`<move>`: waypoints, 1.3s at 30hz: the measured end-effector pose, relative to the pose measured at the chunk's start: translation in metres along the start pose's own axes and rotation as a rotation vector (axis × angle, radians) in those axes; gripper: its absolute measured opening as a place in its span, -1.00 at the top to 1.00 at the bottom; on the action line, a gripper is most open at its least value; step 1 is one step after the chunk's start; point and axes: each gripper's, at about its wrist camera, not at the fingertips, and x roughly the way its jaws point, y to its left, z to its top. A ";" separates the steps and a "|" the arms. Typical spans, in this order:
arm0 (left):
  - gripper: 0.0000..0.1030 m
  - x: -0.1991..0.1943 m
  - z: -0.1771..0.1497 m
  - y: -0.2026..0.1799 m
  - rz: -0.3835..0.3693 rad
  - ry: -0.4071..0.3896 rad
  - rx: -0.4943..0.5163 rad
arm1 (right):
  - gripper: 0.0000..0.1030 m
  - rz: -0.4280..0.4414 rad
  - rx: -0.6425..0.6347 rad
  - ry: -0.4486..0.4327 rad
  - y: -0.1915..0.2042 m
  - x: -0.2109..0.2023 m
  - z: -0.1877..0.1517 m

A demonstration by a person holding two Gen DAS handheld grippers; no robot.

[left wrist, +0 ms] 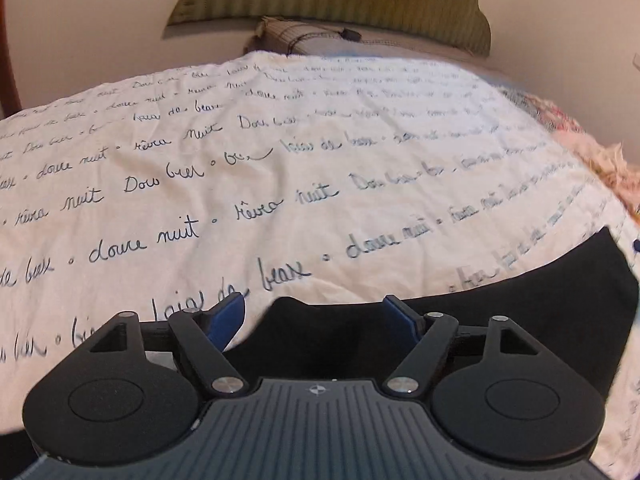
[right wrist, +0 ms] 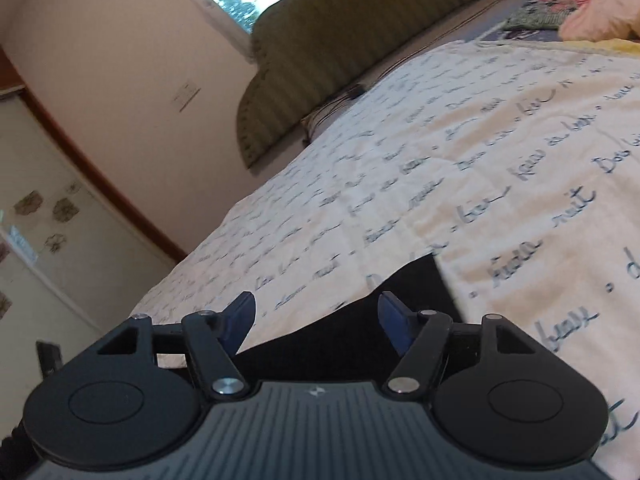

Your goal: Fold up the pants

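Observation:
Black pants (left wrist: 520,312) lie flat on a white bedspread (left wrist: 280,168) printed with cursive words. In the left wrist view they fill the lower right and run under my left gripper (left wrist: 316,314). That gripper is open, its blue pads (left wrist: 228,320) spread wide just above the pants' edge, holding nothing. In the right wrist view the pants (right wrist: 408,300) show as a dark wedge between the fingers. My right gripper (right wrist: 316,316) is open too, low over the cloth and empty.
A green striped headboard (left wrist: 340,0) and a checked pillow (left wrist: 296,36) stand at the bed's far end. Pink and floral bedding (right wrist: 592,8) lies at the far right. A beige wall (right wrist: 120,60) and a closet door (right wrist: 60,208) are on the left.

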 end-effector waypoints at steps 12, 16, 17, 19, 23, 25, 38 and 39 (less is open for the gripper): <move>0.94 0.003 -0.007 -0.006 0.026 -0.068 0.177 | -0.28 -0.086 0.013 0.103 -0.014 0.033 -0.046; 0.90 0.002 -0.005 0.007 -0.009 -0.058 0.120 | -0.28 -0.086 -0.015 0.099 -0.011 0.033 -0.049; 0.90 0.004 -0.007 0.009 -0.011 -0.062 0.112 | -0.28 -0.085 -0.018 0.095 -0.010 0.032 -0.050; 0.88 0.006 -0.008 0.010 -0.003 -0.072 0.100 | -0.28 -0.083 -0.026 0.090 -0.009 0.032 -0.051; 0.88 0.003 0.001 0.003 0.018 -0.092 0.134 | -0.28 -0.066 -0.019 0.090 -0.012 0.031 -0.051; 0.88 0.021 -0.008 0.007 0.035 -0.024 0.119 | -0.28 -0.054 -0.011 0.083 -0.015 0.031 -0.051; -0.25 -0.076 -0.039 -0.038 0.011 -0.331 -0.026 | -0.48 -0.055 0.319 -0.157 -0.031 -0.052 -0.055; -0.44 -0.084 -0.047 -0.049 -0.012 -0.348 -0.044 | -0.57 -0.069 0.355 -0.177 -0.037 -0.063 -0.060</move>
